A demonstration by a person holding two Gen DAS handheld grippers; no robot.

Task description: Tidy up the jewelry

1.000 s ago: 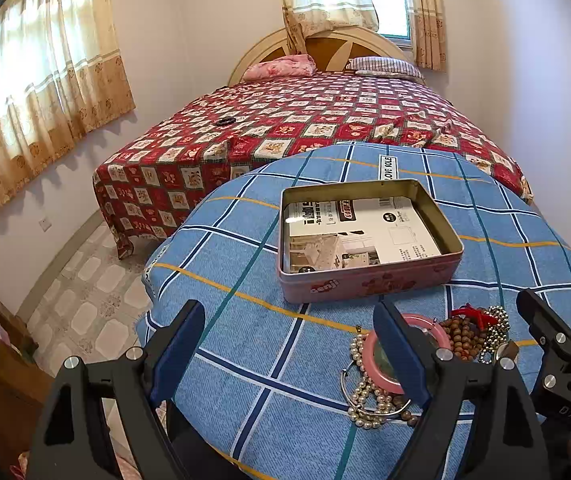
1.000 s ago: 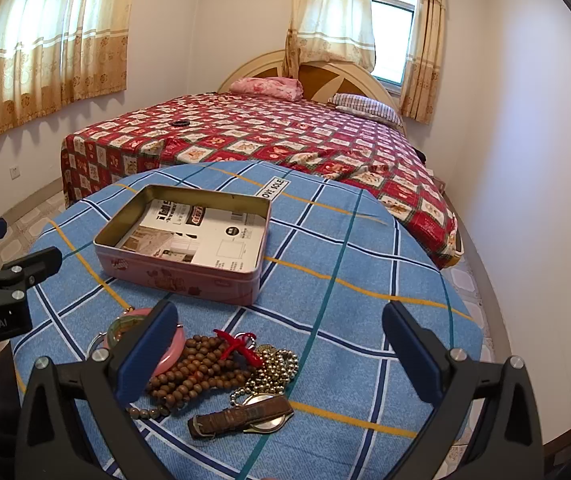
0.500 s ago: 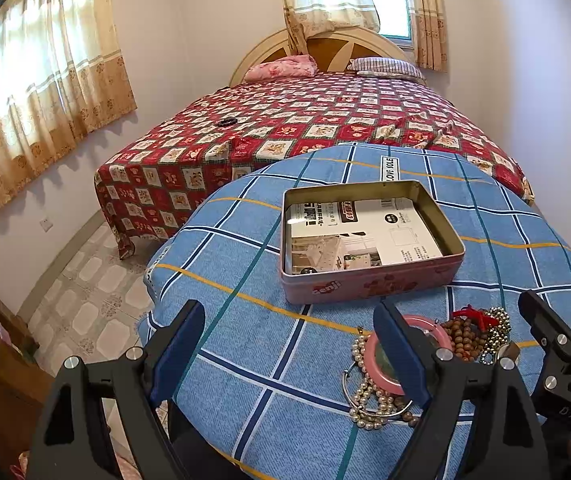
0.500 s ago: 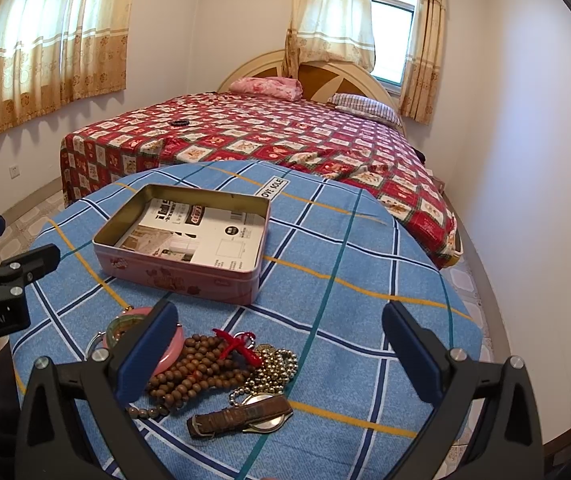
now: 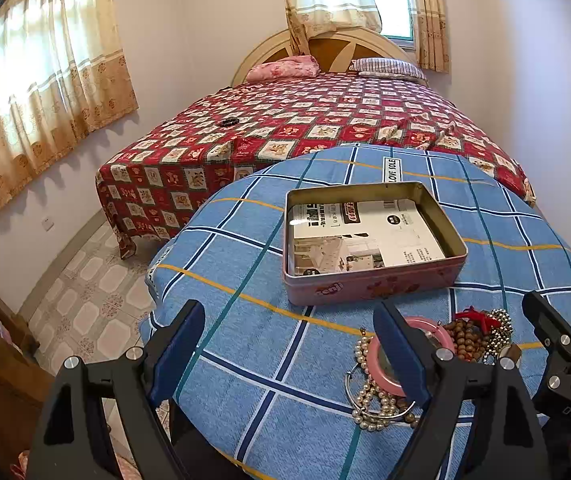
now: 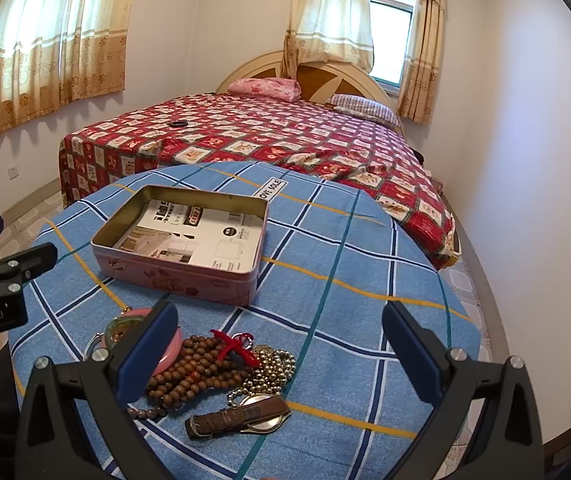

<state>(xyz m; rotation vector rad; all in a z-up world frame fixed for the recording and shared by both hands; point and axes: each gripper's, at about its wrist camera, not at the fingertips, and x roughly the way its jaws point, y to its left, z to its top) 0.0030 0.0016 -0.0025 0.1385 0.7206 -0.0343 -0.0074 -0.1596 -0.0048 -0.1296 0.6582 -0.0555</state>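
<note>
On the round table draped in a blue checked cloth (image 6: 365, 264), a shallow pink rectangular tin (image 6: 189, 248) sat open with a printed paper sheet (image 6: 201, 240) lying flat inside it. Nearer to me than the tin lay the heap of jewelry: a pink round bangle (image 5: 425, 330) touching a string of white pearl beads (image 5: 369, 396), and just to the right of them a strand of brown wooden beads (image 6: 193, 376) with a red knotted cord (image 6: 237, 346) resting on top. A chain of small silvery metal beads (image 6: 273, 368) lay against the wooden strand, and a wristwatch with a brown leather strap (image 6: 241, 418) lay closest to me, touching that chain. My left gripper (image 5: 289, 348) was spread wide with nothing between its blue pads, held above the near edge of the table, its right finger over the bangle in the left wrist view. My right gripper (image 6: 281, 348) was likewise spread wide and empty, hovering above the pile, its left finger covering part of the bangle. Beyond the table stood a bed with a red patchwork-print cover (image 6: 277, 140), and beige patterned curtains (image 6: 45, 40) hung at the window.
</note>
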